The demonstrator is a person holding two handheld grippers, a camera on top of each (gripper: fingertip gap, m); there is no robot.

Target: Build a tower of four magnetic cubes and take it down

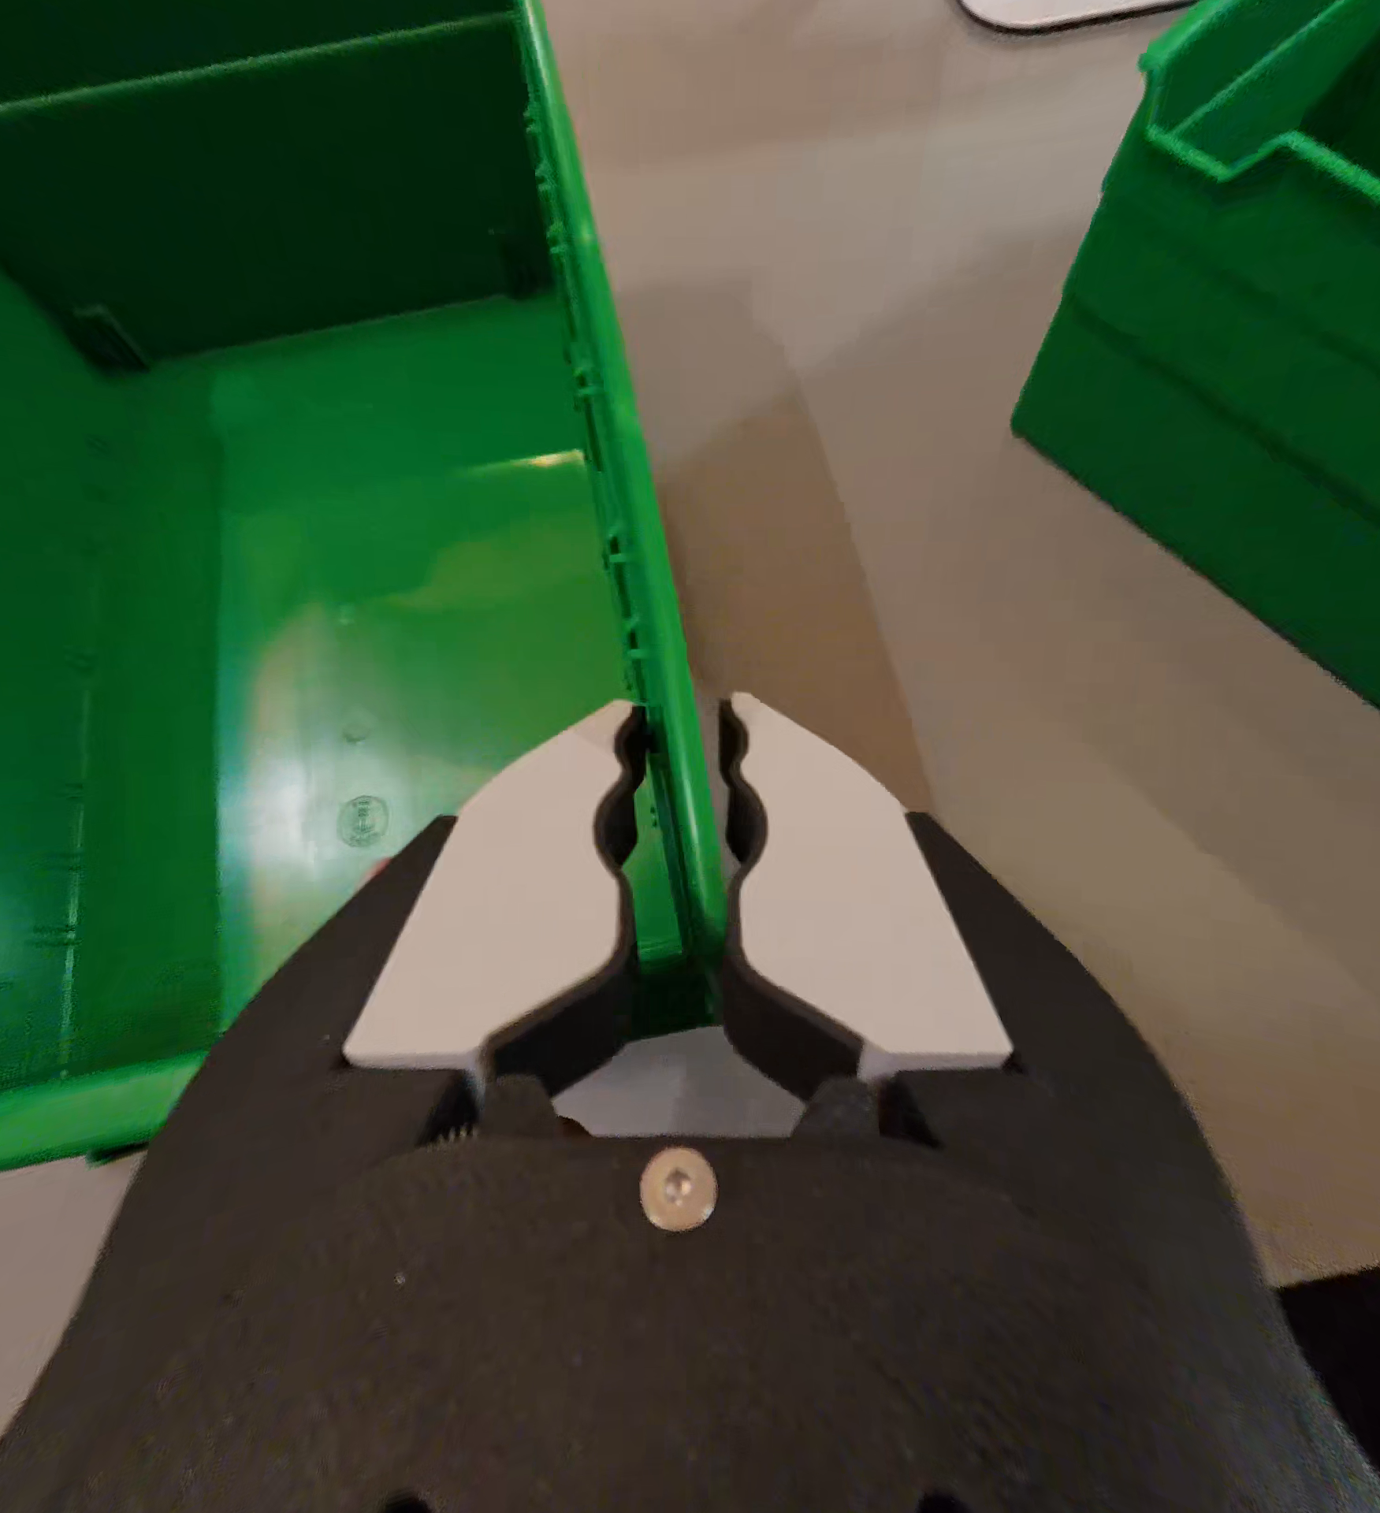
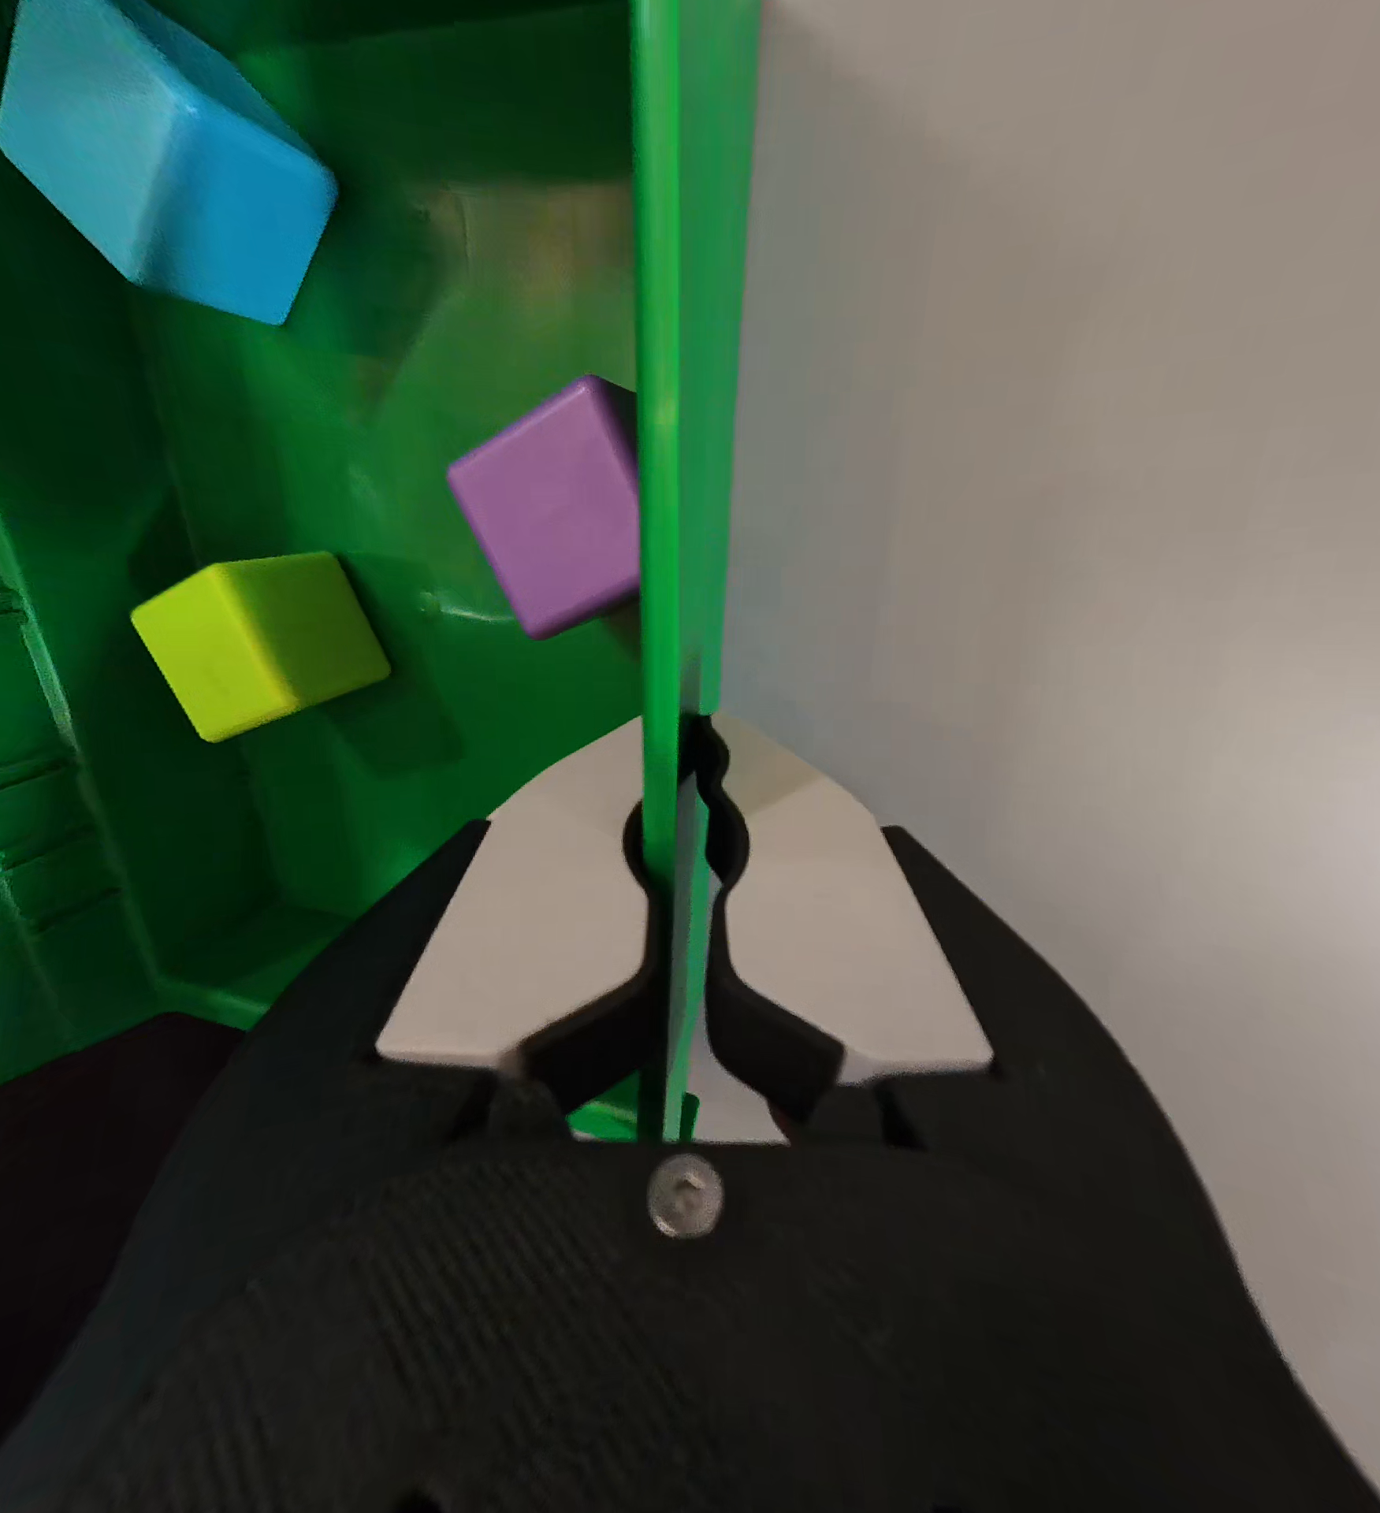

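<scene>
Straddling the side wall of an empty green plastic storage bin (image 1: pixel 391 508), the left claw (image 1: pixel 680 712) was seen with its jaws narrowed down around the rim; one finger sat inside the bin, the other outside, and a small gap showed at the outer tip, so whether the wall was actually pinched tight couldn't be told for sure. That bin rested on a beige tabletop (image 1: pixel 834 409), with a dark divider across its far end. A second green plastic bin (image 1: pixel 1259 327) was spotted well apart to the right.

Over on the other side, the right claw (image 2: pixel 682 724) was clamped on the thin side wall of a green plastic bin (image 2: pixel 674 327), pads pressed on both faces. Three blocks were seen inside it: a light blue cube (image 2: pixel 162 164) farthest off, a purple cube (image 2: pixel 551 508) right against the gripped wall, and a lime green cube (image 2: pixel 256 647) nearer the claw.
</scene>
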